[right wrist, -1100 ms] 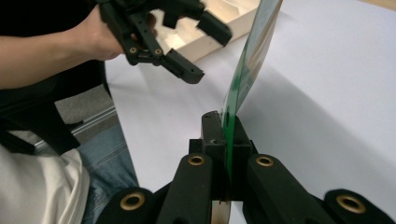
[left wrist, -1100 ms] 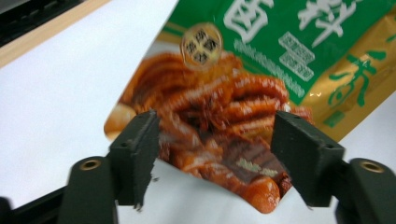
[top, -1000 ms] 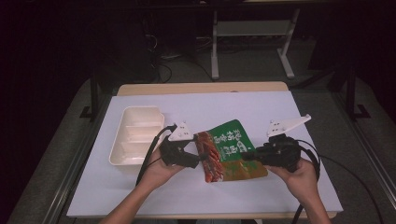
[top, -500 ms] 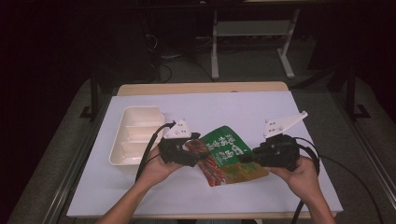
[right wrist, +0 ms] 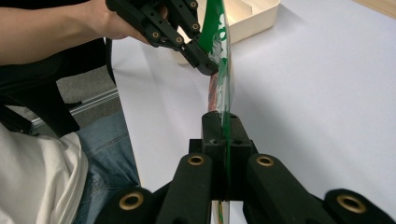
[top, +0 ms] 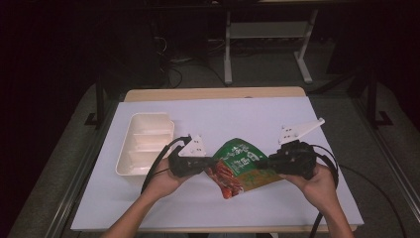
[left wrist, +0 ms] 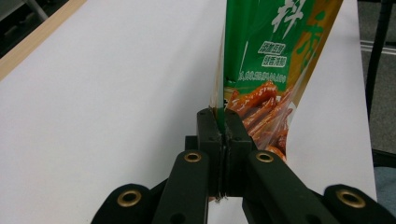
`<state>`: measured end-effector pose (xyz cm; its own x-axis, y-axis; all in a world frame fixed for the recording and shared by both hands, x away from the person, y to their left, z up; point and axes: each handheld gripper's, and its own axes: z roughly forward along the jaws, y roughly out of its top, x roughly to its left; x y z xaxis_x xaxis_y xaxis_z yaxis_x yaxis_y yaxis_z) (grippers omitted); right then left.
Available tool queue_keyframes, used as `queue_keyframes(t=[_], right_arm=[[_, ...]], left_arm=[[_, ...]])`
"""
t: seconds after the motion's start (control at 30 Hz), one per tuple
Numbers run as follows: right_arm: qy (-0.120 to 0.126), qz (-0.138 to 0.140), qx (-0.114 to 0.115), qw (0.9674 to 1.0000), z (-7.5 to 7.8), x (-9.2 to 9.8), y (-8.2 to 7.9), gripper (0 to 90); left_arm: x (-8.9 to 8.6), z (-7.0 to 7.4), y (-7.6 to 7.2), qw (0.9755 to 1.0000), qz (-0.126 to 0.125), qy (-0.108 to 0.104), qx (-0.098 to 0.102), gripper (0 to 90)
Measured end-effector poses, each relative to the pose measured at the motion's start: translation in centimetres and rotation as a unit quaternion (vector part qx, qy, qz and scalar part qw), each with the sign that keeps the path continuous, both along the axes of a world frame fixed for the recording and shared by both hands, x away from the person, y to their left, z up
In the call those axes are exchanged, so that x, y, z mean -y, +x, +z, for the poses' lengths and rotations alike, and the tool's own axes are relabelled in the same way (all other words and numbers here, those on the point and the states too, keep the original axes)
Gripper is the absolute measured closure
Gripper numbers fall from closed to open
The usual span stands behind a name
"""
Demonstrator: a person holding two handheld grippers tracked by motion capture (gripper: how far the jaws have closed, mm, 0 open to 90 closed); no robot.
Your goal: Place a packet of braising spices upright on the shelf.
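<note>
Above the white counter (top: 307, 119), beside the cream tray (top: 143, 144), the green snack pouch (top: 242, 166) hangs with its print partly cropped, its edges pinched by the left gripper (left wrist: 223, 122), whose jaws have just closed, and the right gripper (right wrist: 223, 123).

We see the snack packet (top: 242, 166) near the middle of the bench (top: 247, 114), between the left tool (top: 214, 161) and right tool (top: 270, 162); the tray (top: 143, 148) sits left, just beside our left hand (top: 166, 178).
</note>
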<state>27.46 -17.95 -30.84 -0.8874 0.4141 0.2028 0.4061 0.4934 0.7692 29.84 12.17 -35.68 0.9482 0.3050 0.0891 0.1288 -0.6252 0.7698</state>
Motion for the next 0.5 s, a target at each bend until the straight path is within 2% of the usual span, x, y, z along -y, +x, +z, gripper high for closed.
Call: queue_keyframes(t=[0.1, 0.17, 0.2, 0.23, 0.27, 0.3, 0.4, 0.47, 0.5], right_arm=[[0.009, -0.001, -0.002, 1.0, -0.2, 0.1, 0.1, 85.1], [0.018, -0.003, -0.007, 0.9998, -0.5, 0.3, 0.2, 74.9], [0.023, -0.01, -0.01, 0.9996, -1.0, 0.4, 0.3, 64.9], [0.023, -0.01, -0.01, 0.9996, -1.0, 0.4, 0.3, 64.9], [0.038, -0.016, -0.011, 0.9991, -1.6, 0.7, 0.2, 59.5], [0.038, -0.016, -0.011, 0.9991, -1.6, 0.7, 0.2, 59.5], [0.065, -0.027, -0.01, 0.9975, -2.8, 1.2, 0.0, 55.1], [0.097, -0.039, -0.017, 0.9944, -4.6, 1.6, -0.1, 52.8], [0.097, -0.039, -0.017, 0.9944, -4.6, 1.6, -0.1, 52.8]], left_arm=[[-0.1, 0.0, -0.1, 1.0, -0.003, 0.002, 0.003, 89.2], [-0.3, -0.1, -0.1, 1.0, -0.002, 0.0, 0.005, 89.2], [-0.5, -0.1, -0.1, 1.0, 0.001, -0.003, 0.005, 89.3], [-0.7, -0.2, -0.1, 1.0, 0.002, -0.004, 0.004, 89.3], [-0.9, -0.3, -0.1, 1.0, 0.002, -0.008, 0.003, 89.3], [-1.0, -0.3, -0.2, 1.0, 0.002, -0.008, 0.006, 89.3], [-1.3, -0.4, -0.2, 0.9999, 0.004, -0.01, 0.005, 89.3], [-1.5, -0.4, -0.3, 0.9999, 0.004, -0.01, 0.008, 89.2], [-1.5, -0.4, -0.3, 0.9999, 0.007, -0.011, 0.008, 89.2]])
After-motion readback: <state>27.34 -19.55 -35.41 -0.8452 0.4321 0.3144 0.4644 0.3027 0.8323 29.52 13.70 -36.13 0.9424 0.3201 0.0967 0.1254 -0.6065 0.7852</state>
